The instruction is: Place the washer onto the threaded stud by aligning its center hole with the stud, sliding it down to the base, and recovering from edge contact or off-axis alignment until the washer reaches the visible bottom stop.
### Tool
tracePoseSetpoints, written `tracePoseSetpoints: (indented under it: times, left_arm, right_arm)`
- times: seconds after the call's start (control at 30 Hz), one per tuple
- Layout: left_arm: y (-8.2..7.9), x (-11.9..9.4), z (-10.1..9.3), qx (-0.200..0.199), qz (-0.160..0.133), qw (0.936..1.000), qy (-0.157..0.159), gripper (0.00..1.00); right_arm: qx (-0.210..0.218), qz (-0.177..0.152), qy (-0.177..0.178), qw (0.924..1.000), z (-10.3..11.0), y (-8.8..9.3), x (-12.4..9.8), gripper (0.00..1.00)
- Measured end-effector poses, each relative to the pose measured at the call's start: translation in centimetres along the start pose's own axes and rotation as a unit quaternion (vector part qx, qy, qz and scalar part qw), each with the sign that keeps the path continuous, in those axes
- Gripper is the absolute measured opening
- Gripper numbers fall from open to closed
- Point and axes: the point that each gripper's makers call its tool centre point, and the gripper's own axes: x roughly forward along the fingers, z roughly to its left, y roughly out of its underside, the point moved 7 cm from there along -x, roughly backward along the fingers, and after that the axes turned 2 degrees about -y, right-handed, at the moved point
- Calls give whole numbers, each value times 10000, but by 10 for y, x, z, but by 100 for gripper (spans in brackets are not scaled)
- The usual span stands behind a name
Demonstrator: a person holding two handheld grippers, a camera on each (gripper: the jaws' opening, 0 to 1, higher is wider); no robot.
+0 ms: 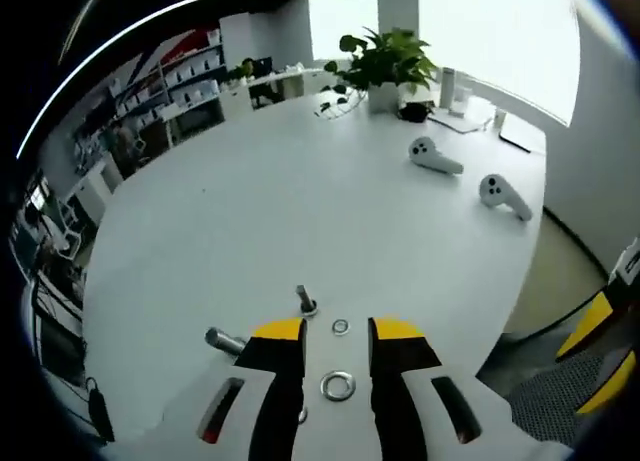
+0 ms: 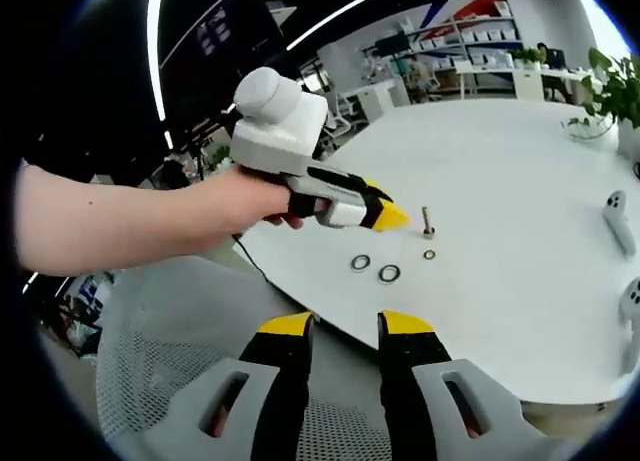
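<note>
On the white table (image 1: 300, 201) a short threaded stud (image 1: 306, 301) stands upright. A small washer (image 1: 341, 327) lies just to its right, and a larger washer (image 1: 338, 386) lies nearer, between my left fingers. My left gripper (image 1: 338, 329) is open over that spot with nothing gripped. From the right gripper view, a hand holds the left gripper (image 2: 385, 218) just left of the stud (image 2: 427, 221), with two large washers (image 2: 361, 263) (image 2: 389, 273) and the small washer (image 2: 429, 254) in front. My right gripper (image 2: 346, 324) is open and empty, back off the table edge.
A second bolt (image 1: 225, 339) lies on its side left of the stud. Two white controllers (image 1: 435, 156) (image 1: 503, 195) and a potted plant (image 1: 385, 66) sit at the far side. A grey mesh chair (image 2: 150, 371) is below the right gripper (image 1: 600, 351).
</note>
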Motion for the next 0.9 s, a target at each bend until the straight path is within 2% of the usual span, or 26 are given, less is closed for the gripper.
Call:
tracePoseSetpoints:
  times: [0.27,0.53,0.6,0.77,0.9]
  left_arm:
    - [3,-36,2,-411,-440,9981,-127,26]
    - [16,-66,13,-732,-615,9949,-309,28]
    - [24,-75,17,-789,-650,9941,-351,28]
    - [36,-82,21,-924,-632,9930,-370,29]
    - [34,-79,20,-947,-641,9928,-357,29]
  right_arm:
    - [-16,79,-5,10000,0,1,0,28]
    - [62,73,36,9999,-2,2,-1,29]
    - [45,70,24,10000,-1,1,-1,29]
    - [62,76,49,9999,-2,2,-1,29]
    - [46,85,49,9999,-1,2,-1,29]
